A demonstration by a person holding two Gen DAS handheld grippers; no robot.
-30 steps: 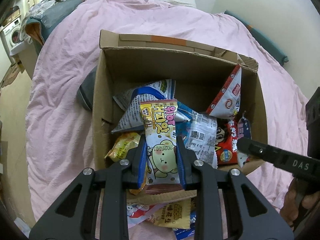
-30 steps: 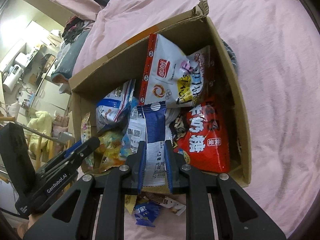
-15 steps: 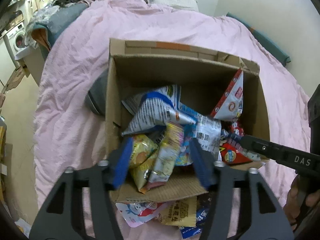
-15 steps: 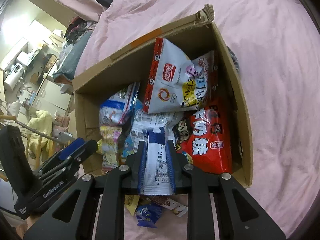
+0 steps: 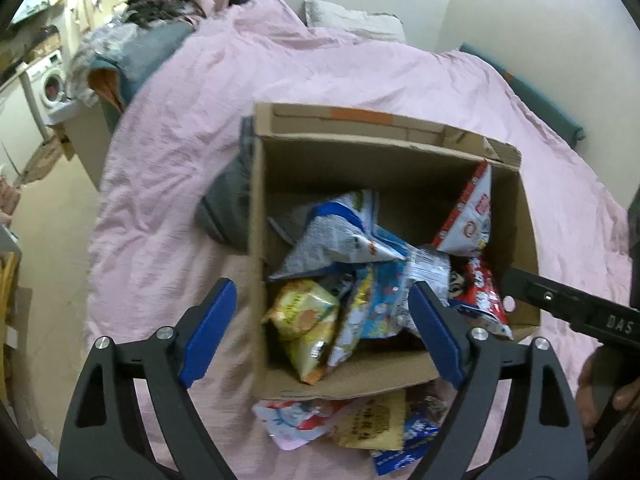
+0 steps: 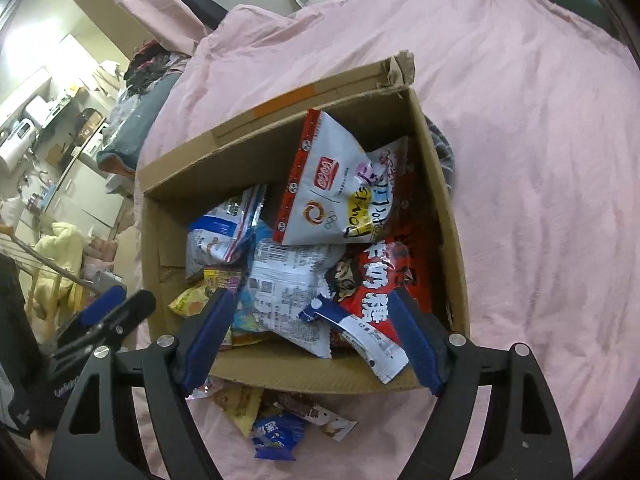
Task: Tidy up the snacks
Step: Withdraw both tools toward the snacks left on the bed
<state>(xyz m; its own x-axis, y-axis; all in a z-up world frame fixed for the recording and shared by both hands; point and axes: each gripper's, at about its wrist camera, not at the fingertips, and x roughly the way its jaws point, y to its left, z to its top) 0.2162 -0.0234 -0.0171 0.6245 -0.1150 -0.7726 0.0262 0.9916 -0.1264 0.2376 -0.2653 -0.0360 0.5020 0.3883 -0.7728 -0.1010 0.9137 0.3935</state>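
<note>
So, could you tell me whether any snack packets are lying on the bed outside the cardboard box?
Yes, several snack packets lie on the pink bedcover just outside the cardboard box's near wall.

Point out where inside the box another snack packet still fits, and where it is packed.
Free: the cardboard box's far strip along the back wall, behind the blue-white bag, and the bare floor by its left wall. Crowded: the near half and right side, under the red bag and white-red bag.

bed with wrinkled pink duvet (image 5: 320, 92) fills most of view, off-white walls (image 5: 500, 8) behind, white pillow (image 5: 352, 24) at the head, washing machine (image 5: 50, 84) far left, pale floor (image 5: 48, 240), clothes pile (image 6: 156, 60) by bed edge
</note>
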